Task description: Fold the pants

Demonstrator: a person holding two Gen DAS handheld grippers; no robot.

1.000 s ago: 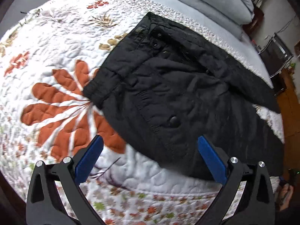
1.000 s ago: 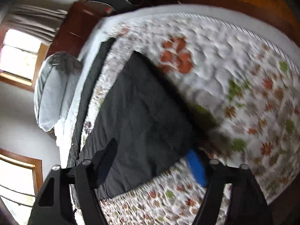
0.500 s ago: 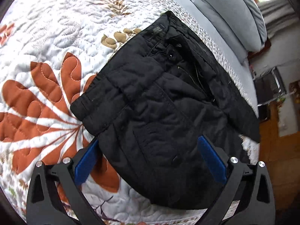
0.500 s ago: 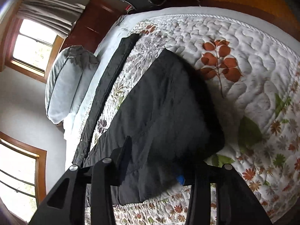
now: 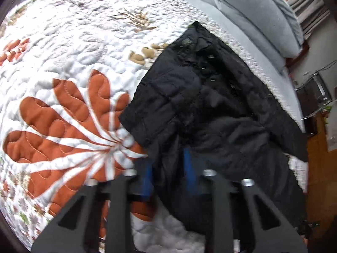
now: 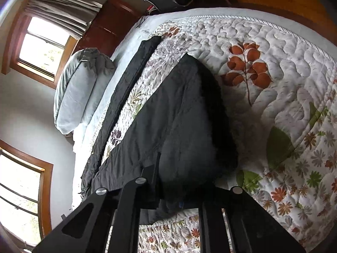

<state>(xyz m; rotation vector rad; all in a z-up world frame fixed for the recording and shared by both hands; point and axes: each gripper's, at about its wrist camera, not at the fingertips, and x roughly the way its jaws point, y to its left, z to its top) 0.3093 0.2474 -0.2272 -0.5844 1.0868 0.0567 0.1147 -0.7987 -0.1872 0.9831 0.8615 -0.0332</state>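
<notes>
2 tools, left tool (image 5: pixel 168 166) and right tool (image 6: pixel 168 191), just clamped onto black pants (image 5: pixel 210 109), quilt (image 5: pixel 84 48)

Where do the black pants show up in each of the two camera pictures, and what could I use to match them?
Left wrist view: the black pants fill the centre and right, waistband end nearest, the left gripper shut on the cloth.
Right wrist view: the pants run from the centre to the bottom, the right gripper closed on their near edge.
Shared landmark: the grey pillow at the bed's head.
</notes>
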